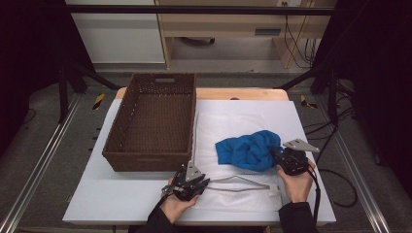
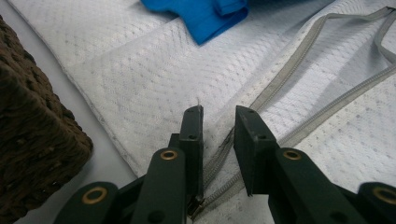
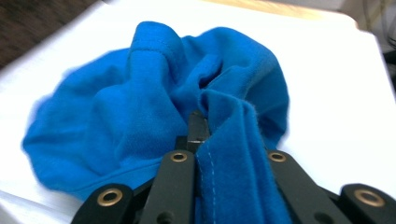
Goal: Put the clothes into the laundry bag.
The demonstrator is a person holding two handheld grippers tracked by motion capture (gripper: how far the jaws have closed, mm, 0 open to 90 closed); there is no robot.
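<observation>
High view: right gripper (image 1: 278, 156) clamps blue garment (image 1: 248, 149), just beyond mesh bag's (image 1: 228, 125) zip opening (image 1: 243, 183); left gripper (image 1: 203, 183) pinches zip edge, w/ opening lying rightward.

Lab recording bay, black metal frame (image 1: 194, 9), floor rails (image 1: 39, 170), trailing cables (image 1: 296, 43), white table (image 1: 121, 194)

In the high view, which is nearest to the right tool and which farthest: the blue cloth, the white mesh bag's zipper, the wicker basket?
1. Blue cloth: gripped in the right tool.
2. Zipper: lower left.
3. Wicker basket: far left.
</observation>
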